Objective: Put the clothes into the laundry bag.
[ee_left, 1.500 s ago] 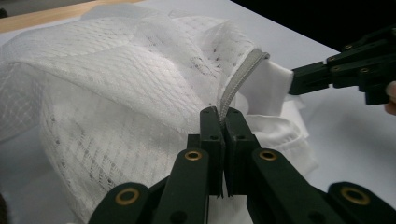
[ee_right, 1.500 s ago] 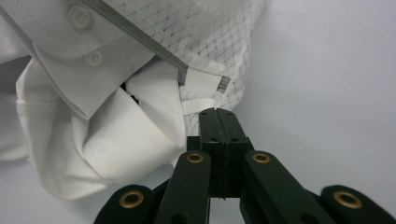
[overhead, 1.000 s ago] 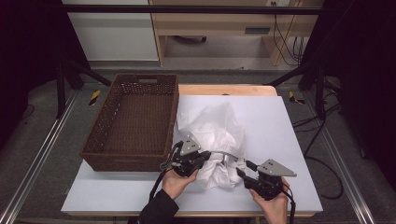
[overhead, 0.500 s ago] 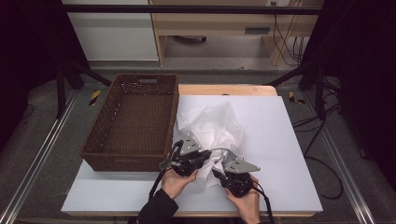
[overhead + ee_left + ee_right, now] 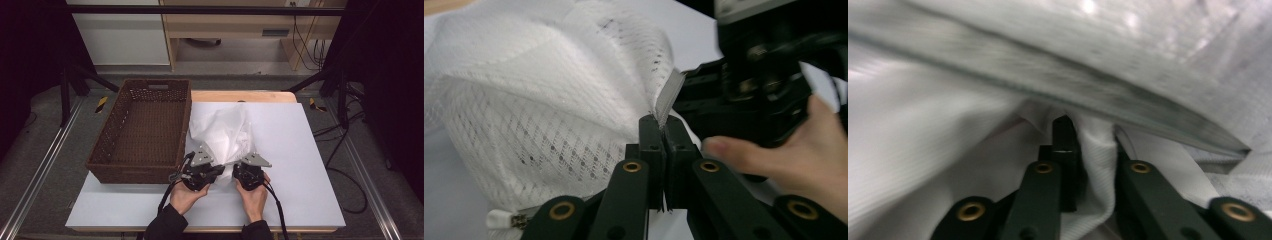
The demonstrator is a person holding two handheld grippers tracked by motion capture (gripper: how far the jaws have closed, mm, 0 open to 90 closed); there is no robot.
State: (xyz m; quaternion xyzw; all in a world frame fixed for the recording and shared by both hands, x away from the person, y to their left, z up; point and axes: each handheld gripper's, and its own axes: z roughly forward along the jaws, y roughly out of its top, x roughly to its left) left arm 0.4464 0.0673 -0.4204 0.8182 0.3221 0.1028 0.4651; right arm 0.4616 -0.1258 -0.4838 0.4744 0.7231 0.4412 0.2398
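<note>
A crumpled white mesh bag [image 5: 227, 132] lies in the middle of the white table [image 5: 300, 150]. At the bag's near edge my left gripper [image 5: 218, 170] is shut on a thin strip of the bag's edge [image 5: 668, 95], which sticks up out of the closed jaws [image 5: 663, 131]. A white zipper pull [image 5: 506, 218] shows low beside them. Just to its right, my right gripper [image 5: 240, 167] has a fold of the bag's white cloth [image 5: 1096, 150] filling the gap between its jaws. These jaws have just been opening a little, and the cloth is still pinched between them.
A dark brown wicker basket [image 5: 100, 150] stands at the table's left, close beside the bag and my left gripper. Black cables trail from both grippers toward the front edge. Bare table lies to the right of the bag and along the front.
My right gripper has moved left from the table's front right to the bag's near edge, ending beside the left gripper with cloth in its jaws. The left gripper has stayed put.
</note>
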